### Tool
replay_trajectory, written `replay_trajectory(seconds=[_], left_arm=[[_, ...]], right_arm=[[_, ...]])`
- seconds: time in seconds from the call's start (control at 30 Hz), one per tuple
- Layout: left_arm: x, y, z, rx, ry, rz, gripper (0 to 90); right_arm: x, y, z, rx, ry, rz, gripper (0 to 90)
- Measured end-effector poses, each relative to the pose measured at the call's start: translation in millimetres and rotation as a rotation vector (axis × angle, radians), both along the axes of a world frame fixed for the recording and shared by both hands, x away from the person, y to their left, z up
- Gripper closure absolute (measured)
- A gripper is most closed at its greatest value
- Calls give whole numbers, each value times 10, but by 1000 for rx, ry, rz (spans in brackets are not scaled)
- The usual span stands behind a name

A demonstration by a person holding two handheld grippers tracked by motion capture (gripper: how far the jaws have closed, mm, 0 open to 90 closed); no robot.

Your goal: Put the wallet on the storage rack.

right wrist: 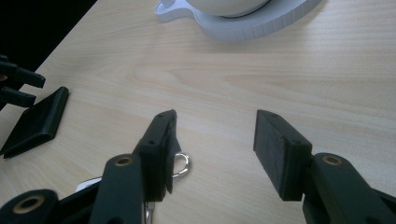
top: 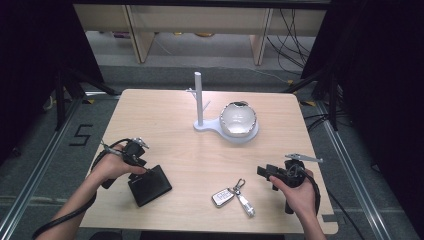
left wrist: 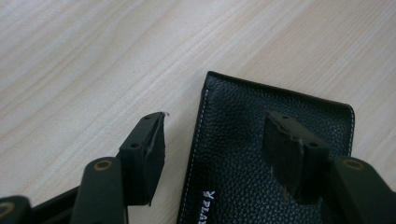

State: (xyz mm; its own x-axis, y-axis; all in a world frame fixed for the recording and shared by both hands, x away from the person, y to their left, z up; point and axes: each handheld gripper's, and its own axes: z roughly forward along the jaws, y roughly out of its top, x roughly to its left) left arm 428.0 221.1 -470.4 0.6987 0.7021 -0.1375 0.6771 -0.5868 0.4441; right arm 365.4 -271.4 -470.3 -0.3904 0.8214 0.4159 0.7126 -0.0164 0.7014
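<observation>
Pale wood table (top: 200,160) carries a black, grained leather wallet (left wrist: 261,154) with white stitching. Your left gripper (left wrist: 219,149) straddles its edge, jaws spread; your right gripper (right wrist: 215,149) hangs unclenched above the keys (top: 235,195).

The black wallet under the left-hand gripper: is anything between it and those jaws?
Nothing visible. In the left gripper view the left gripper stands open right over the wallet, one jaw above the leather and the other above bare table beside its stitched edge. The keys lie well off to the side.
</observation>
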Motion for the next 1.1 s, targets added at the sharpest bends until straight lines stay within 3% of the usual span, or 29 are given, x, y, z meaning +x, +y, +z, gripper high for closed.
replay_trajectory(seconds=[0.1,0.13,0.17,0.23,0.4,0.47,0.53,0.57,0.6,0.73,0.8,0.87,1.0,1.03,1.07,1.1], left_arm=[[4,-11,-9,9,12,-12,387],[1,-15,-26,3,16,-8,386],[3,-15,-28,18,25,-10,384],[-2,-23,-61,14,36,3,381],[16,-40,-126,11,66,1,374],[31,-35,-128,16,75,0,370],[37,-36,-135,16,90,6,373],[40,-35,-146,8,100,10,380],[51,-27,-148,4,118,10,392],[87,27,-174,-38,158,34,458],[84,18,-178,-48,158,56,475],[80,-6,-161,-16,156,49,490],[74,-32,-152,5,139,40,506],[71,-30,-141,10,136,34,522],[62,-31,-135,16,129,34,538],[53,-31,-140,11,116,34,548]], right_arm=[[7,3,-22,-10,-6,-1,500],[-12,26,-9,27,32,-12,500],[-2,5,-19,0,7,0,499],[-1,5,-38,13,2,7,499],[-2,-2,-35,-6,2,-5,499],[-13,14,-21,18,28,-9,498],[-4,4,-22,-1,11,-4,498],[-16,28,-18,32,35,-14,497],[-7,7,-20,-1,12,-3,497],[-4,4,-28,-5,9,2,496],[-4,4,-31,-9,11,-4,496],[-2,2,-33,-6,10,-3,495],[-7,-3,-29,-6,9,0,493],[-21,14,-21,16,37,-12,492],[-1,-15,-47,-7,-6,7,492],[-2,-17,-45,-8,1,1,492]])
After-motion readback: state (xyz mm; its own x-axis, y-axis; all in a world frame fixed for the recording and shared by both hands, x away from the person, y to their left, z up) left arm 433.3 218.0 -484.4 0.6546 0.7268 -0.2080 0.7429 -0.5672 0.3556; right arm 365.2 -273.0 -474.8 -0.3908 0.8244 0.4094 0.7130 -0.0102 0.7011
